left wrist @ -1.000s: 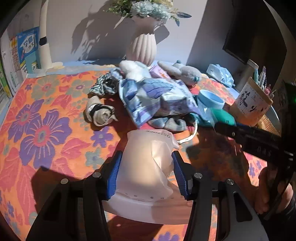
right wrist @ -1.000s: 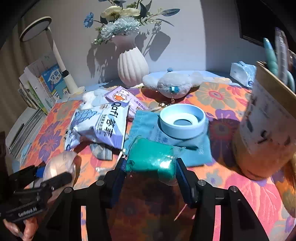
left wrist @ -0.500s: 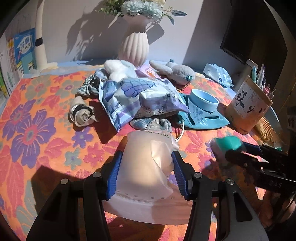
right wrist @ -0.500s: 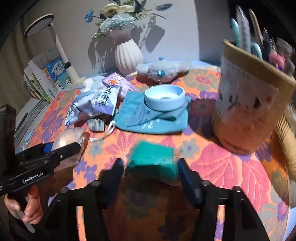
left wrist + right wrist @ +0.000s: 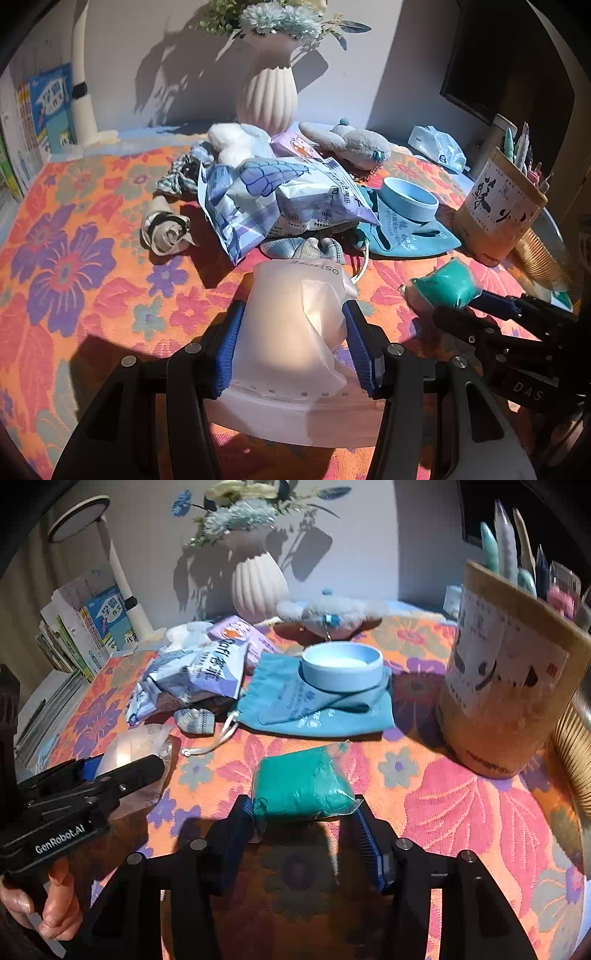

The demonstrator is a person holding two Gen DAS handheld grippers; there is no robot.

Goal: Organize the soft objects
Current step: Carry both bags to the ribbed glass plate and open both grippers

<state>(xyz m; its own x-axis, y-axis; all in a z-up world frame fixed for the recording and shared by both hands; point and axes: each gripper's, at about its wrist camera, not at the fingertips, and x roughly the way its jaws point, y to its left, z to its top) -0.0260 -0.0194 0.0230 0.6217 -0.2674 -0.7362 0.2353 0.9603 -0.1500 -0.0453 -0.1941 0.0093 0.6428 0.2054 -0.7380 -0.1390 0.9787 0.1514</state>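
My left gripper (image 5: 293, 343) is shut on a white translucent pouch (image 5: 295, 295), which fills the gap between its blue pads above the flowered tablecloth (image 5: 74, 266). To its right, my right gripper (image 5: 304, 812) has a green plastic-wrapped packet (image 5: 301, 782) between its fingertips. Its jaws are closing and the pads touch both sides of the packet's near end. In the left wrist view the right gripper (image 5: 458, 304) and the green packet (image 5: 447, 284) show at the right. The right wrist view has the left gripper (image 5: 125, 760) and the white pouch (image 5: 136, 742) at its left.
Behind lie a blue-white snack bag (image 5: 277, 195), rolled socks (image 5: 166, 229), a teal drawstring pouch (image 5: 314, 709) under a blue bowl (image 5: 341, 664), and a grey plush toy (image 5: 328, 613). A pen holder (image 5: 506, 686) stands right, a vase (image 5: 271, 96) at the back and books (image 5: 81, 627) left.
The right gripper has brought the green packet away from the teal pouch, nearer and toward the pen holder. The left gripper still holds the white pouch in about the same place.
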